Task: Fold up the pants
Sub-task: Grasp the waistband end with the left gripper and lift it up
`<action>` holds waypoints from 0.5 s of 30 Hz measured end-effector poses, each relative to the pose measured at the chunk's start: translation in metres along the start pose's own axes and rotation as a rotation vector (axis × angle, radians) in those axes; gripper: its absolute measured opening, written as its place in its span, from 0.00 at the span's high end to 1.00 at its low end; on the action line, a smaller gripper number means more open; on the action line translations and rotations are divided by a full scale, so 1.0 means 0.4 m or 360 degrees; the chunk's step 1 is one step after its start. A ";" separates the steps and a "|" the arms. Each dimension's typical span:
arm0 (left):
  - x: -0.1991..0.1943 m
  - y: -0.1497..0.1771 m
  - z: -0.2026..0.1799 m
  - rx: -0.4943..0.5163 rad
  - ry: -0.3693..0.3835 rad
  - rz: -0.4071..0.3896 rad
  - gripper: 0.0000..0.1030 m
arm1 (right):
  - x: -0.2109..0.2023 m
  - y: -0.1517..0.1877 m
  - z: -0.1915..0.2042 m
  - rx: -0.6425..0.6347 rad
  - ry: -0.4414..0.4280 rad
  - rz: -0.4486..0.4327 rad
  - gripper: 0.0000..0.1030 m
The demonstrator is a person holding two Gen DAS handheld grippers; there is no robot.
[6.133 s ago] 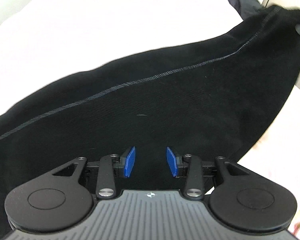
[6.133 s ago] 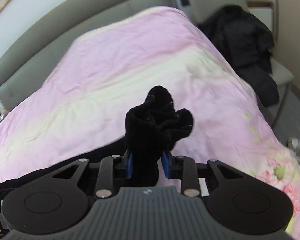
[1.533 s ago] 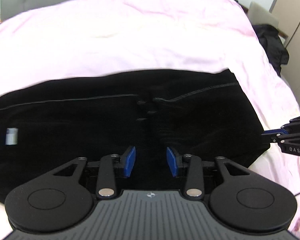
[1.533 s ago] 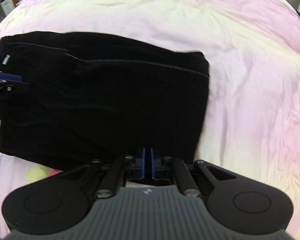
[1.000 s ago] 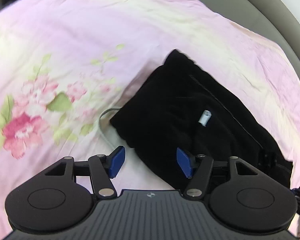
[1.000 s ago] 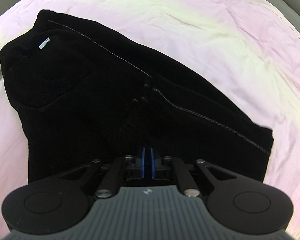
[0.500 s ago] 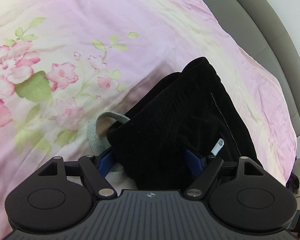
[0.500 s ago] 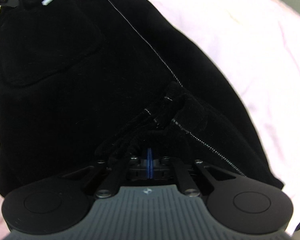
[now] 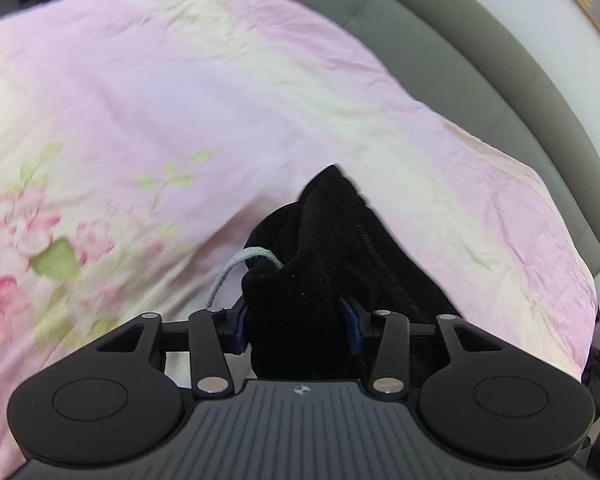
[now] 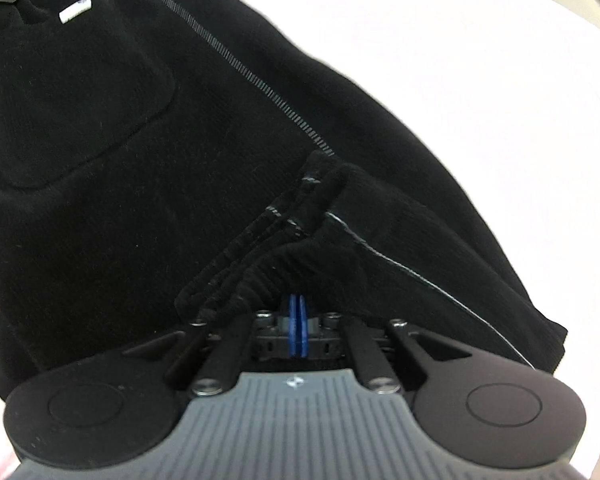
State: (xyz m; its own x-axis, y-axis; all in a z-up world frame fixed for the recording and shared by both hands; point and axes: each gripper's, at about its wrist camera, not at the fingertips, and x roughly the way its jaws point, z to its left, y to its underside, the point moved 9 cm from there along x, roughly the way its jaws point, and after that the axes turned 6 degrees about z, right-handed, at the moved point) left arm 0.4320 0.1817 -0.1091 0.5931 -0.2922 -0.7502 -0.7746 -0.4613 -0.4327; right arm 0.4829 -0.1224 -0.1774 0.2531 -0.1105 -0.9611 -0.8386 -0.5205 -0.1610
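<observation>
The left gripper (image 9: 296, 326) was closing its jaws on a bunched corner of the one pair of black pants (image 9: 332, 240), a grey drawstring (image 9: 236, 266) looping out at ten o'clock over the pink floral bedspread (image 9: 180, 100). The right gripper (image 10: 297, 330) had its blue pads together, pinching a fold of the pants. One white label (image 10: 75, 10) lay at eleven o'clock, its writing unreadable.

Black pants (image 10: 148, 168) folded on pink bedspread, grey side stitching, waistband corner bunched and raised.
</observation>
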 end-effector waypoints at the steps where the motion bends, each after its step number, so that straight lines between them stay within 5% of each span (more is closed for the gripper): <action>1: -0.018 -0.005 -0.029 0.0036 -0.0005 -0.0017 0.55 | -0.021 0.011 -0.010 0.0023 -0.0006 -0.0030 0.99; 9: -0.147 0.001 -0.380 0.0410 0.0036 -0.0162 0.60 | -0.135 0.149 -0.103 0.0193 -0.0069 -0.0115 0.95; 15: -0.164 0.106 -0.703 0.0742 0.0166 -0.0170 0.66 | -0.157 0.284 -0.194 0.0376 -0.0087 -0.0135 0.95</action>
State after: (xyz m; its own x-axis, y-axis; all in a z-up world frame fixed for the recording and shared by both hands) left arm 0.4219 -0.0543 0.0624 0.6750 -0.3569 -0.6458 -0.7100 -0.0757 -0.7002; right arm 0.4092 -0.2403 -0.1179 0.3065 -0.0255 -0.9515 -0.9064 -0.3132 -0.2836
